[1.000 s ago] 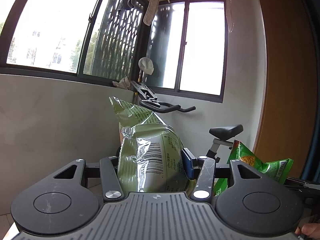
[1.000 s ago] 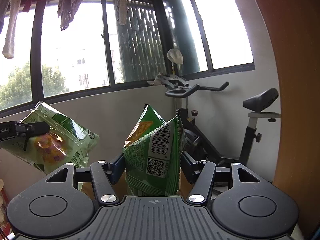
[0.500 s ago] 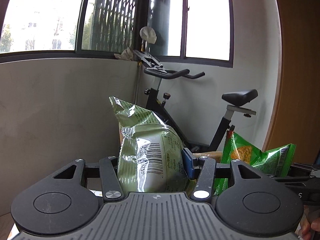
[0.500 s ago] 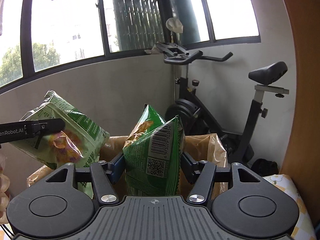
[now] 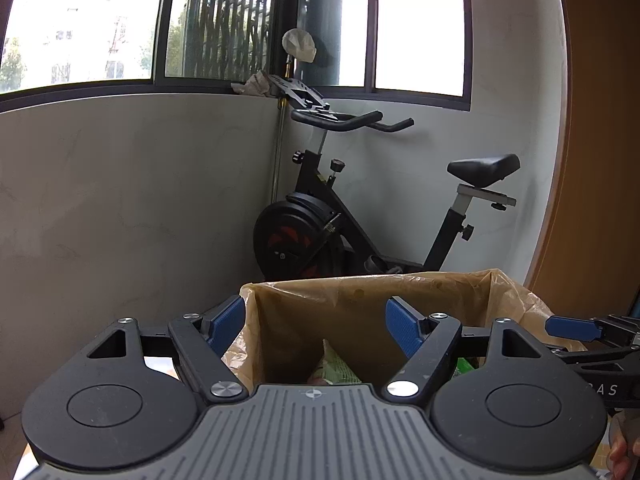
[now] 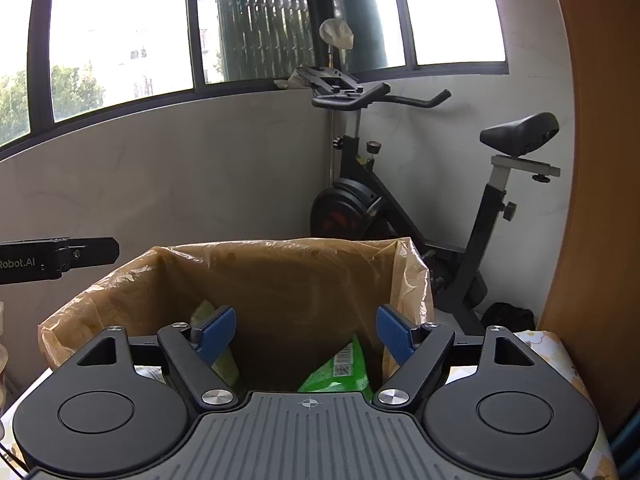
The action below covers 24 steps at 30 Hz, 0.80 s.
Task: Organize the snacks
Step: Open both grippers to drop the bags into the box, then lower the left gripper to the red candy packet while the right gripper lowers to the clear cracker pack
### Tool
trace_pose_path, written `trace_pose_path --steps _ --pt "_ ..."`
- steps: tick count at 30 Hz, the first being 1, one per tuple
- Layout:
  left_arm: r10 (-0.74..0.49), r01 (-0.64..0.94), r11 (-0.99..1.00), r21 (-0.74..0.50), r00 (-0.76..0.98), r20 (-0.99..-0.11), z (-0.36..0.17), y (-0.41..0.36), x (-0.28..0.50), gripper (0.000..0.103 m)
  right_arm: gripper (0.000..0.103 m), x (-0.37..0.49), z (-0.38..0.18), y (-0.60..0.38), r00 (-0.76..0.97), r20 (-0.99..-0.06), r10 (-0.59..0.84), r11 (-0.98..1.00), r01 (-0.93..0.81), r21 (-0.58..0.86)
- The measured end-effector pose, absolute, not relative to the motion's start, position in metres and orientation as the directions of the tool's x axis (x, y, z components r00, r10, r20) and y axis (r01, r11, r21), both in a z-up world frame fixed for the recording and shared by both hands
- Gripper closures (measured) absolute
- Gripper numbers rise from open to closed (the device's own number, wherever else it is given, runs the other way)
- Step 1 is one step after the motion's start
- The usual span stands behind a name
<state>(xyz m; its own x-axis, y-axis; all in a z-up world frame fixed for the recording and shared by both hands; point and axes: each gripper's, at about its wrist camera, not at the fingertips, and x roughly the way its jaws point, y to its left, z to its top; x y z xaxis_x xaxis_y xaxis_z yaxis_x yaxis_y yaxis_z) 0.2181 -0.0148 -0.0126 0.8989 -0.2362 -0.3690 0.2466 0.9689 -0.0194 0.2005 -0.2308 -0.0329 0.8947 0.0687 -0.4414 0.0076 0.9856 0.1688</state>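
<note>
A box lined with a brown plastic bag (image 5: 360, 292) (image 6: 280, 264) stands right below both grippers. My left gripper (image 5: 316, 320) hangs over its left part, jaws opening, with nothing between the blue pads. A pale green snack bag (image 5: 336, 368) lies inside, under it. My right gripper (image 6: 306, 330) hovers over the same box, jaws opening and empty as well. Beneath it a bright green snack bag (image 6: 342, 372) with a barcode lies in the box, and the pale green bag (image 6: 206, 312) shows behind its left finger. Each gripper's finger shows at the edge of the other's view.
An exercise bike (image 5: 360, 216) (image 6: 420, 208) stands in the corner behind the box, against a grey wall under windows. A brown wooden panel (image 6: 592, 200) rises on the right. A patterned tablecloth (image 6: 552, 352) shows beside the box. A person's fingers (image 5: 624, 452) are at the lower right.
Both grippers opened and let go of their snack bags, which dropped into the lined box. Both tilted downward, bringing the box into view.
</note>
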Motion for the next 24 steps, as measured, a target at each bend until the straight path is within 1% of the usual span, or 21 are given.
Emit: trace_pose_path --steps 8,13,18,21,24 --pt "-0.245 0.238 0.969 -0.067 0.879 -0.409 -0.006 0.002 0.205 0.024 0.026 0.175 -0.024 -0.237 0.905 -0.418 0.077 0.980 0.008 0.198" --pt "-0.236 0.225 0.971 -0.076 0.883 -0.406 -0.003 0.021 0.187 0.024 0.019 0.156 -0.017 -0.242 0.915 -0.397 0.077 0.978 0.008 0.208" --pt "-0.216 0.198 0.976 -0.086 0.894 -0.393 0.001 0.039 0.168 0.024 0.014 0.139 -0.013 -0.244 0.919 -0.388 0.070 0.977 0.015 0.213" --pt "-0.204 0.182 0.979 -0.093 0.899 -0.387 0.001 0.049 0.157 0.024 0.008 0.130 -0.010 -0.243 0.922 -0.381 0.068 0.978 0.014 0.210" --pt "-0.191 0.164 0.981 -0.101 0.903 -0.386 0.000 0.060 0.146 0.024 0.007 0.120 -0.010 -0.241 0.924 -0.374 0.073 0.980 0.003 0.199"
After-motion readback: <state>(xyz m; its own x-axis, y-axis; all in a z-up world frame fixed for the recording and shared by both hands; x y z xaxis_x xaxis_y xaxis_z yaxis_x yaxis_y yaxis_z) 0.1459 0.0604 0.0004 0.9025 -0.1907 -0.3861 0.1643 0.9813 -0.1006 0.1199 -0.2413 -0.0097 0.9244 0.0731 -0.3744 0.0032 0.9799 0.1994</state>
